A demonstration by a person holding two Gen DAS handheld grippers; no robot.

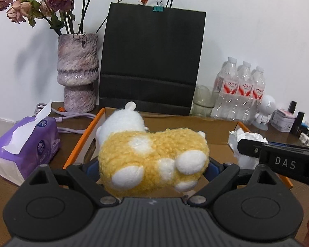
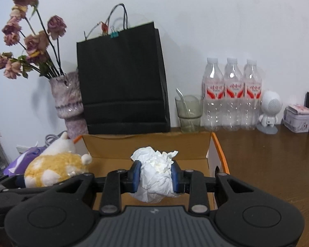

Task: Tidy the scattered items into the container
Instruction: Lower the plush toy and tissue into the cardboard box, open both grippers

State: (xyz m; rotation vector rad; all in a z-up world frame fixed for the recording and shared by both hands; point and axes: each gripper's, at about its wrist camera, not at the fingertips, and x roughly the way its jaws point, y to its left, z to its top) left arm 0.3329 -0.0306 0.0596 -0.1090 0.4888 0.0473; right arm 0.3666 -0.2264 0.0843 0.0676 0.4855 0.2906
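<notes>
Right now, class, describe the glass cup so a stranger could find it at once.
Start at the tall black paper bag against the wall. Just right of it, before the three water bottles, stands the glass cup. It alone is short, greenish and open-topped, with a spoon leaning inside.

Even indoor light, soft wall shadows, fisheye-bent edges w/ dark corners

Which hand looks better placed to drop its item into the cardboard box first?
Right, probably: its crumpled tissue hangs over the cardboard box interior, while the left gripper's plush toy sits nearer the box's left edge.
</notes>
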